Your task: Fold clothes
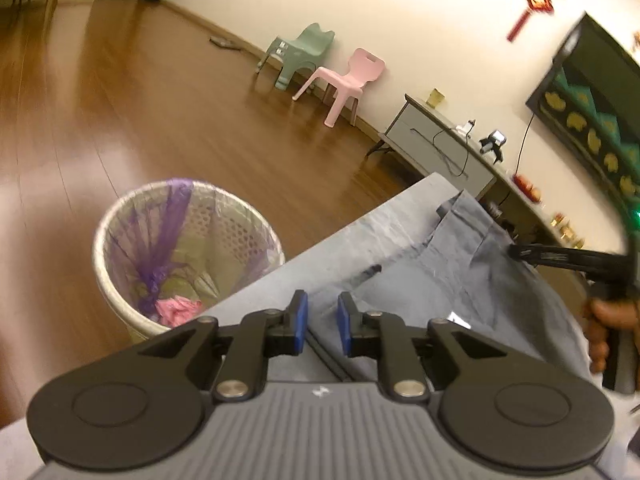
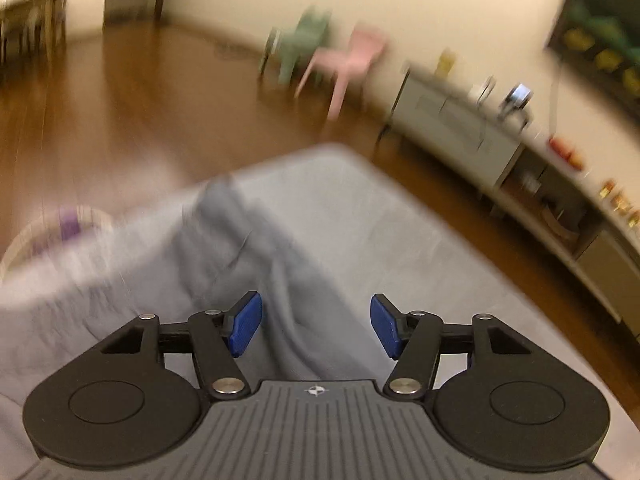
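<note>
Grey trousers [image 1: 440, 280] lie spread on a grey-covered table [image 1: 340, 248]. My left gripper [image 1: 322, 316] hovers over their near edge, its blue pads [image 1: 301, 314] a narrow gap apart with nothing pinched between them. My right gripper [image 1: 518, 251] reaches in from the right over the waistband, held by a hand [image 1: 608, 320]. The right wrist view is blurred. There my right gripper [image 2: 316, 324] stands open above the trousers [image 2: 256, 248], the cloth lying below the pads without touching them. The table [image 2: 400, 220] runs on past it.
A white mesh bin [image 1: 184, 256] with a purple liner stands on the wooden floor off the table's left edge. A green chair [image 1: 300, 56], a pink chair [image 1: 344, 80] and a low grey cabinet [image 1: 436, 144] line the far wall.
</note>
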